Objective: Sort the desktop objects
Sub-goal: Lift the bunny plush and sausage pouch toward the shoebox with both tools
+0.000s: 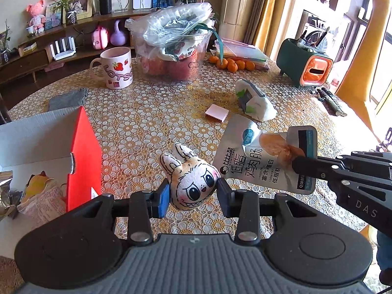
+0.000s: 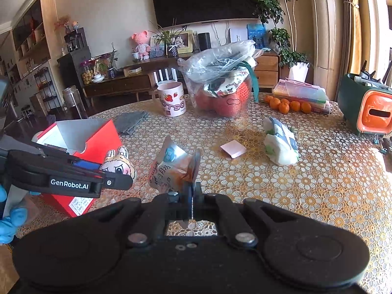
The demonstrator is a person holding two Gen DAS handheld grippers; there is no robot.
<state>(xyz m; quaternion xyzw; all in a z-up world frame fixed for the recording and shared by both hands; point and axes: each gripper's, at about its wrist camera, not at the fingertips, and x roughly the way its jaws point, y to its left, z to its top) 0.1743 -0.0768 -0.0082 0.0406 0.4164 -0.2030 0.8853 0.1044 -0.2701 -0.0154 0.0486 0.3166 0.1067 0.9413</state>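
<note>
My left gripper [image 1: 193, 191] is shut on a small plush rabbit [image 1: 193, 181] and holds it above the table, right of the open red box [image 1: 83, 156]. My right gripper [image 2: 192, 191] is shut on a silver sausage snack pouch [image 2: 171, 166] and holds it off the table. In the left wrist view the pouch [image 1: 257, 156] hangs just right of the rabbit, pinched by the right gripper [image 1: 297, 164]. In the right wrist view the rabbit [image 2: 118, 164] sits in the left gripper [image 2: 115, 171], in front of the red box [image 2: 98, 142].
On the flowered tablecloth [image 1: 147, 122] lie a pink card [image 1: 216, 113], a wipes pack [image 1: 254, 103], a grey cloth [image 1: 68, 99], a strawberry mug [image 1: 115, 67], a clear bowl with a plastic bag [image 1: 174, 56], oranges [image 1: 232, 65] and a green-orange organiser [image 1: 306, 63]. The box holds snack packets [image 1: 39, 196].
</note>
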